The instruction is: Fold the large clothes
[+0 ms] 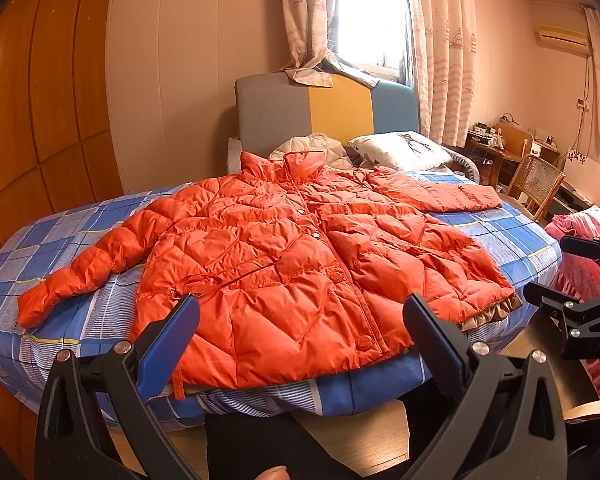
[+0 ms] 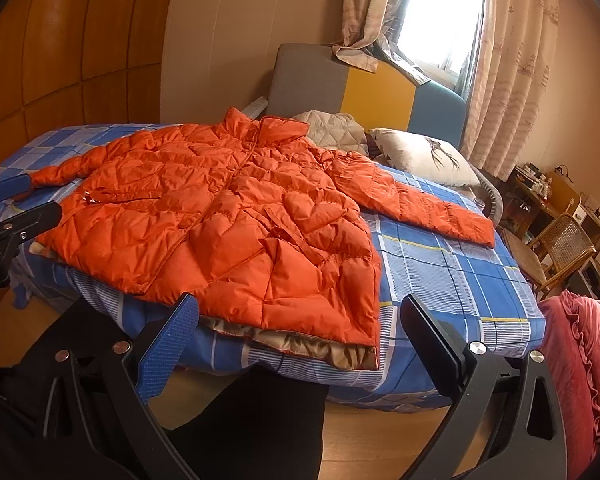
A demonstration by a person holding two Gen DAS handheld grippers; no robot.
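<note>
An orange quilted puffer jacket (image 1: 284,256) (image 2: 228,216) lies face up and buttoned on the bed (image 1: 500,224) (image 2: 452,264), collar toward the headboard, both sleeves spread out sideways. Its hem hangs slightly over the near bed edge, showing beige lining (image 2: 324,352). My left gripper (image 1: 300,312) hovers open just before the hem, nothing between its fingers. My right gripper (image 2: 298,312) is open too, in front of the jacket's right hem corner, holding nothing. Each gripper shows at the edge of the other's view.
The bed carries a blue checked sheet, a white pillow (image 1: 400,150) and a cream quilted bundle (image 2: 334,128) near the headboard (image 1: 324,108). A wicker chair (image 1: 534,184) and desk stand at right, a pink quilt (image 2: 580,360) lies beside the bed, and wooden wardrobe panels stand at left.
</note>
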